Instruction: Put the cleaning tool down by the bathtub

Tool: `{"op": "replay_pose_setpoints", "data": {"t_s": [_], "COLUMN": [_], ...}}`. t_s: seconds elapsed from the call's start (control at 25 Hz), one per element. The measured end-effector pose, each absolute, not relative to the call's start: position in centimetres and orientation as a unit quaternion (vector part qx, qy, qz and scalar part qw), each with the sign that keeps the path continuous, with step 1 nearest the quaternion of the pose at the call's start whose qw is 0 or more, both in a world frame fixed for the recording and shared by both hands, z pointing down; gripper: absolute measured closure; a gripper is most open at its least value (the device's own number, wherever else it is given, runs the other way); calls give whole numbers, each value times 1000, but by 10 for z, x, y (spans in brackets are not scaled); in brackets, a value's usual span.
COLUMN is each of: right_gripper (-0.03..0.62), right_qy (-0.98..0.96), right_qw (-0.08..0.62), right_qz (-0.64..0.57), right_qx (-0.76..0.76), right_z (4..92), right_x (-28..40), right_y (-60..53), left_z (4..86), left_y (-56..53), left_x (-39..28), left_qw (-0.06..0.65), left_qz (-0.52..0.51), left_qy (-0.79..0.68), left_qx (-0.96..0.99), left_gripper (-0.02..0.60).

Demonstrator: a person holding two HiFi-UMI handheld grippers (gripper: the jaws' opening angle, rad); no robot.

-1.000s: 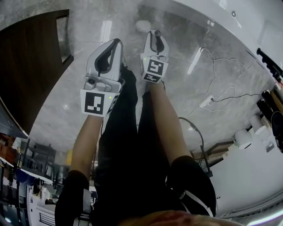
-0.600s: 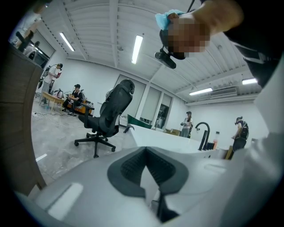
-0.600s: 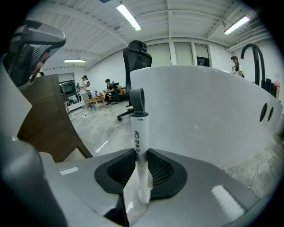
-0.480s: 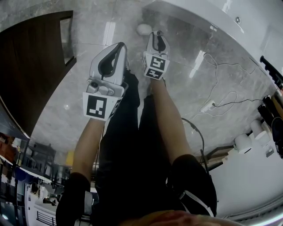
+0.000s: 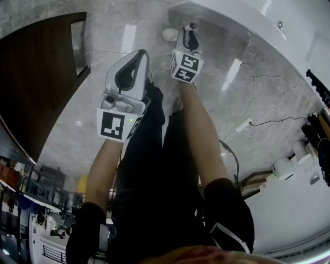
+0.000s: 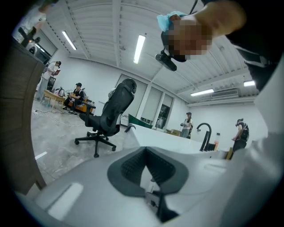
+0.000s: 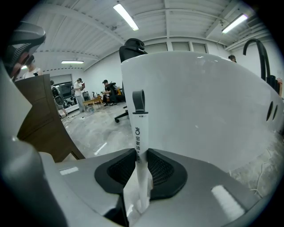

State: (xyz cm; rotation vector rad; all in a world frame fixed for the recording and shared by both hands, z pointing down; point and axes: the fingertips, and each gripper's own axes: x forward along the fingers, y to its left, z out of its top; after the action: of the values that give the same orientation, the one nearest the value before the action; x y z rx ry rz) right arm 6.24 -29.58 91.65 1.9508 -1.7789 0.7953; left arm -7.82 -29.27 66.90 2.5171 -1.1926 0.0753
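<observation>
The right gripper (image 7: 141,153) is clamped on the slim white handle of the cleaning tool (image 7: 141,128). Its ribbed pads press the handle from both sides, so the jaws stand only as far apart as the handle is thick. The handle runs on past the jaws towards the bathtub (image 7: 199,102) and ends in a grey hanging loop (image 7: 138,102), seen against the tub's white outer wall. The tool is off the floor, close in front of the bathtub but apart from it.

The left gripper (image 6: 146,150) has its jaws together at the tips, with nothing between them. It is held farther from the bathtub than the right one.

In the head view the right gripper (image 5: 192,28) reaches nearly to the foot of the bathtub (image 5: 227,13), and the left gripper (image 5: 139,54) hangs back beside it. From there the tool itself cannot be made out, and only the tub's rim shows, not what lies inside. That view alone shows the cables (image 5: 258,111) and power strip (image 5: 241,121) on the marble floor (image 5: 103,31) along the tub's side, well away from both grippers.

Only the gripper views show the black faucet (image 7: 257,48) at the tub's rim, the office chair (image 6: 113,113) beyond the tub, and people at desks far behind it
</observation>
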Motion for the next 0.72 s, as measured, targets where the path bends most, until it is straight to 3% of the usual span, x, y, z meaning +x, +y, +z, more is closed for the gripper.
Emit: {"op": "replay_pose_setpoints", "data": {"t_s": [0.72], "right_gripper": [505], "right_qy": [-632], "right_qw": [183], "right_qz": [282], "right_qx": [698], "right_z": [931], "right_x": [65], "right_y": [-331], "left_z": [682], "left_y": [-301], "left_x": [-87], "left_qw": [186], "left_qz": [20], "left_qy": [-427], "left_qx": [885], "left_gripper": [574]}}
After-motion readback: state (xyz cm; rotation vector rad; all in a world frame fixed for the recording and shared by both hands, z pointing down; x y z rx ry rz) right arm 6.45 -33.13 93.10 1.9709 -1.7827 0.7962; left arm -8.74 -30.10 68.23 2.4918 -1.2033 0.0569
